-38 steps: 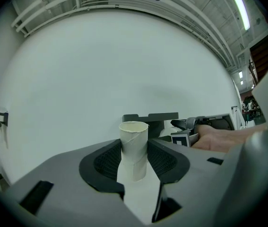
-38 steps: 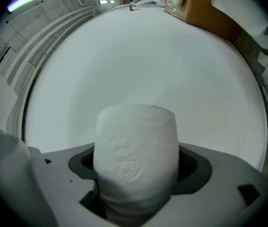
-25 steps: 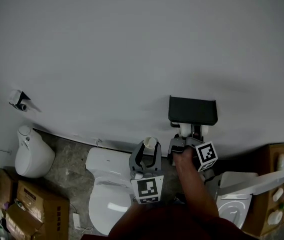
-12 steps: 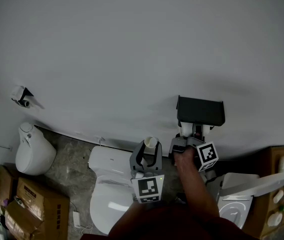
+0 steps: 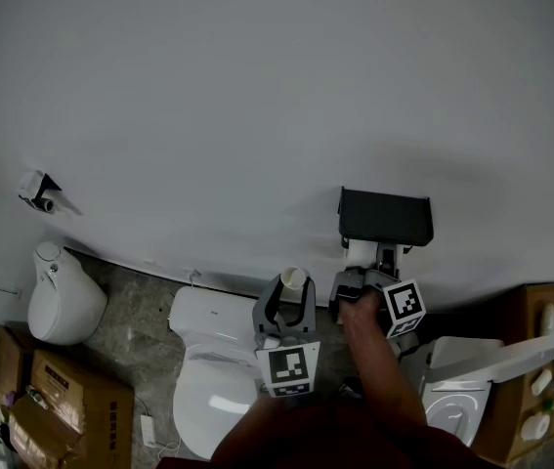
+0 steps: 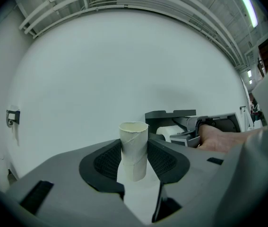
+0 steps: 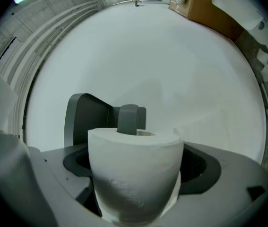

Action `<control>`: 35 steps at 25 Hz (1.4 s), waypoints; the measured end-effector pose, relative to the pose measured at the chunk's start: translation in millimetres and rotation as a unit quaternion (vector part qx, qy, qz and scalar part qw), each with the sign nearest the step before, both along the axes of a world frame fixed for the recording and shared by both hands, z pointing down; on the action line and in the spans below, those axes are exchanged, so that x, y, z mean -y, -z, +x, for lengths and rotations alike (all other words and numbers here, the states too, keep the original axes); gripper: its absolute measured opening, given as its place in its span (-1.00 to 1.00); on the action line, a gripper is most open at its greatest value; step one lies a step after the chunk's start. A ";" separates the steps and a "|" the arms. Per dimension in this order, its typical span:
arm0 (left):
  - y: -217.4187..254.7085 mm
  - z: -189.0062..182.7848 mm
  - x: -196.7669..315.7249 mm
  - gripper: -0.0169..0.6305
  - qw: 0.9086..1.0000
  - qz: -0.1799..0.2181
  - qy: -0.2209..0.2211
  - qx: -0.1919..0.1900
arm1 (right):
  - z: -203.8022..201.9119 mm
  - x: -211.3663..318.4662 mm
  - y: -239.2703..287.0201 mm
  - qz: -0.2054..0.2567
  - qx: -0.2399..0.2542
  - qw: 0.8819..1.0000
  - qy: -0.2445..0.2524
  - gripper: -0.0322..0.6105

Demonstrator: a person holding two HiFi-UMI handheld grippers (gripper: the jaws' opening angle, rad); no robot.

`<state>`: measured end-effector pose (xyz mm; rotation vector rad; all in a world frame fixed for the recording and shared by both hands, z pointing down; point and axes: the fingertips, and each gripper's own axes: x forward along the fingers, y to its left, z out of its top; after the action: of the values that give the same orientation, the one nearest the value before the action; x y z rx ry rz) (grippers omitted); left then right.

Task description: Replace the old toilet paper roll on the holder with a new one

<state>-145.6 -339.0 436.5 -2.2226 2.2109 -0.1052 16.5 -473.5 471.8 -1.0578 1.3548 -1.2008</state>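
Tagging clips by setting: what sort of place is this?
Likely a bathroom mock-up or fixtures storeroom: a toilet near a second toilet, a wall-mounted paper holder, cardboard boxes on the floor.

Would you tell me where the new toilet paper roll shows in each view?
Head view: new toilet paper roll right of centre, just under the dark holder.
Left gripper view: roll small, right of centre, under the holder.
Right gripper view: roll large, bottom centre, before the holder.
Shared landmark: the holder.
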 end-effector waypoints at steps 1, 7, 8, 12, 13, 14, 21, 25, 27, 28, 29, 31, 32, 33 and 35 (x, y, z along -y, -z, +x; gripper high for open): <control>1.2 0.4 0.1 -0.36 1.000 0.001 0.000 0.000 | 1.5 -0.5 0.0 -0.001 0.003 1.000 0.000 0.59; 0.6 10.7 2.9 -0.36 1.000 -0.002 -0.008 -0.002 | 23.7 -2.2 -0.6 -0.002 0.011 1.000 -0.016 0.60; 0.4 13.9 3.4 -0.36 1.000 -0.002 -0.011 -0.003 | 28.3 -2.7 -0.9 -0.001 0.011 1.000 -0.019 0.60; 2.6 31.1 6.2 -0.36 1.000 0.001 -0.027 -0.002 | 48.9 -5.3 -3.2 -0.009 0.015 0.999 -0.029 0.60; 3.4 36.7 7.5 -0.36 1.000 0.002 -0.031 -0.002 | 55.0 -6.1 -4.0 -0.012 0.016 0.999 -0.033 0.60; 3.9 42.6 8.6 -0.36 0.999 0.002 -0.036 -0.002 | 61.7 -6.6 -5.0 -0.012 0.017 0.999 -0.036 0.60; 2.4 79.8 13.5 -0.36 0.998 -0.001 -0.068 -0.003 | 109.3 -9.8 -5.4 -0.005 0.005 0.997 -0.073 0.60; 1.4 93.7 13.9 -0.36 0.997 -0.002 -0.079 0.000 | 128.7 -14.0 -9.9 -0.009 0.000 0.996 -0.084 0.60; 1.7 97.2 14.6 -0.36 0.997 -0.002 -0.082 0.002 | 133.2 -16.1 -11.5 -0.008 -0.007 0.997 -0.082 0.60; 1.8 98.1 14.8 -0.36 0.997 -0.002 -0.082 0.003 | 134.2 -17.0 -10.5 -0.003 -0.015 0.997 -0.080 0.60; 1.9 98.5 14.8 -0.36 0.997 -0.003 -0.083 0.004 | 134.6 -18.1 -8.5 0.003 -0.025 0.997 -0.076 0.60; 2.3 98.7 14.3 -0.36 0.997 -0.004 -0.082 0.006 | 133.2 -22.3 -3.2 0.014 -0.051 0.997 -0.064 0.60; 2.2 98.6 13.7 -0.36 0.997 -0.004 -0.082 0.006 | 131.5 -25.7 0.0 0.019 -0.068 0.996 -0.056 0.59; 2.1 98.3 12.9 -0.36 0.997 -0.005 -0.081 0.007 | 129.3 -29.6 3.3 0.025 -0.089 0.995 -0.047 0.59; 2.3 97.2 10.8 -0.36 0.997 -0.006 -0.080 0.008 | 124.0 -38.6 9.4 0.043 -0.143 0.988 -0.026 0.58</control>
<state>-48.5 -349.8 434.2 -2.3855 2.0195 -0.1355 140.6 -434.9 462.4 -1.2300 1.5726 -0.9690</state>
